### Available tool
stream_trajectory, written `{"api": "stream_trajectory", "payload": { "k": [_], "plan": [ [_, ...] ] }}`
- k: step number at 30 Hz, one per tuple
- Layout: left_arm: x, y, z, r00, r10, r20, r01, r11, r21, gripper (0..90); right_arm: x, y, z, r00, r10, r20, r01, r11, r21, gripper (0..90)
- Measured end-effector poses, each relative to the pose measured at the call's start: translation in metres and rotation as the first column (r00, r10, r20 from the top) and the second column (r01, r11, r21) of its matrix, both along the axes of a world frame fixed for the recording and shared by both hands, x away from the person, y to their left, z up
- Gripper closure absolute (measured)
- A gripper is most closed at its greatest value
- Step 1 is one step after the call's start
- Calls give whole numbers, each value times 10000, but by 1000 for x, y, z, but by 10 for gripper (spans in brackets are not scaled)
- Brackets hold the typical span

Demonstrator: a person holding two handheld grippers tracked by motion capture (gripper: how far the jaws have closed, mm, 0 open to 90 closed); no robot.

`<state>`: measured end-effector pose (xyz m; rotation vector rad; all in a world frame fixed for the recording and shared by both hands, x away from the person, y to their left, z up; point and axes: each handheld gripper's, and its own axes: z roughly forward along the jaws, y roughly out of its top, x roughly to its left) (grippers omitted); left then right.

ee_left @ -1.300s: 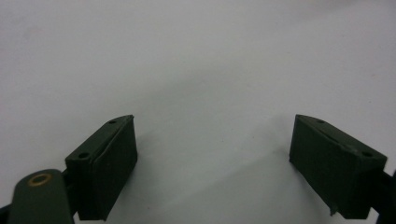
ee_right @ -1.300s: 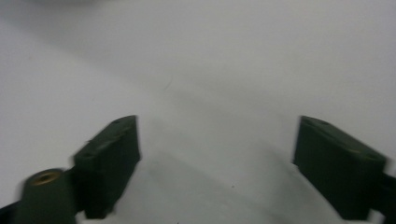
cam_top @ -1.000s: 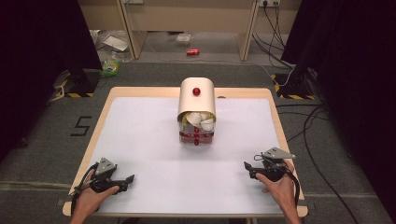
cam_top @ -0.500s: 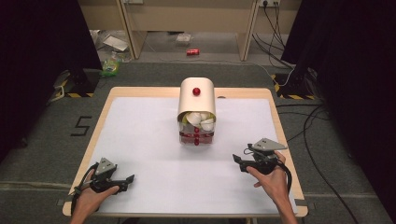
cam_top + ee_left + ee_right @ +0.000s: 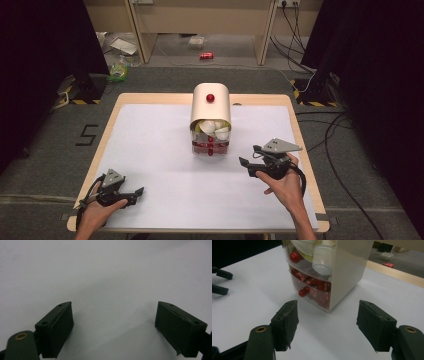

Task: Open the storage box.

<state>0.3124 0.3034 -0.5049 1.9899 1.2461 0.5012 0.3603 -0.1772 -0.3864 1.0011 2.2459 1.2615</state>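
High view: right gripper (image 5: 248, 164) just right of drawer cabinet (image 5: 210, 120) on desk (image 5: 150, 150), jaws lately narrowing, nothing between.
Left gripper view: left gripper (image 5: 113, 325) open over bare desk.
Right gripper view: cabinet just ahead.

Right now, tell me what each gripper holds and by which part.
Nothing is held. The left gripper rests open over bare table; the right gripper, jaws just closing, is empty before the drawer box.

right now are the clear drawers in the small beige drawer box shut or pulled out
Shut. Both clear drawers sit flush in the small beige drawer box, red knobs facing out; nothing sticks forward.
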Motion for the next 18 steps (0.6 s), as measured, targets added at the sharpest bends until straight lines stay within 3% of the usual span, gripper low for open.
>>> {"api": "stream_trajectory", "payload": {
  "k": [13,18],
  "plan": [
    [0,0,0,10000,3,1,-3,10000,-10,143,7,36,17,9920,1203,375,-1206,9927,52,440],
    [0,0,0,10000,-2,5,2,10000,-1,143,11,45,17,9902,1343,380,-1343,9909,-30,453]
  ]
}}
